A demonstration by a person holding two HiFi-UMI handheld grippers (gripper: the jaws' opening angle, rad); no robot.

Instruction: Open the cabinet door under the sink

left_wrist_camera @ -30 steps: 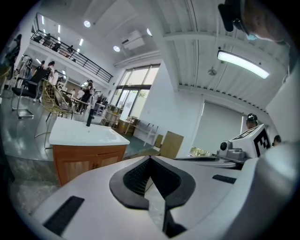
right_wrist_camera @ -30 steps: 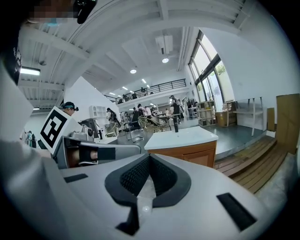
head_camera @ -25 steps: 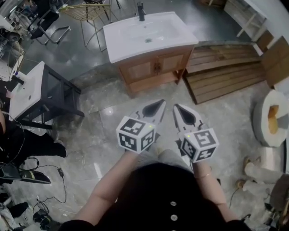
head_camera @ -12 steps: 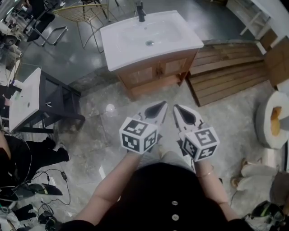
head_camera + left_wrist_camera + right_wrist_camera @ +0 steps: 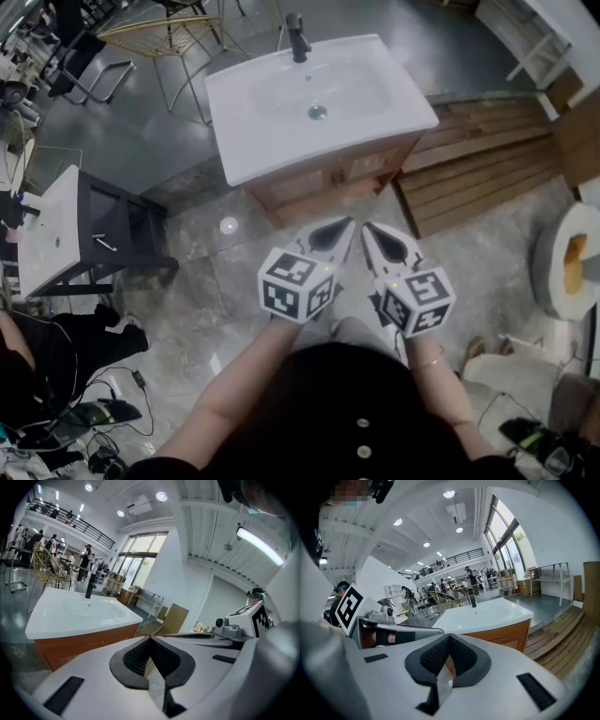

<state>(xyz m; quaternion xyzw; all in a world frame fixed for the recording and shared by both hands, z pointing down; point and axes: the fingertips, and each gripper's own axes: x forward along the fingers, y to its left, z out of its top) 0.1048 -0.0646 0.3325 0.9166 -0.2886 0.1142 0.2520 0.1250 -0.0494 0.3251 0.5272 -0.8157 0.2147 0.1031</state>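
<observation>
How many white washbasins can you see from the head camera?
2: one white washbasin on the wooden cabinet ahead, one smaller white washbasin on the black stand at left; others may be hidden.

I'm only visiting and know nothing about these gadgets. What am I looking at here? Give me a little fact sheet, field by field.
Sink: white basin with a black faucet, set on a wooden cabinet
Cabinet doors: look shut
Left gripper: fingers together, holding nothing
Right gripper: fingers together, holding nothing
Grippers and cabinet: apart, with both grippers side by side and pointing toward it
Nearby: wooden planks on the floor, to the right of the cabinet in the head view
</observation>
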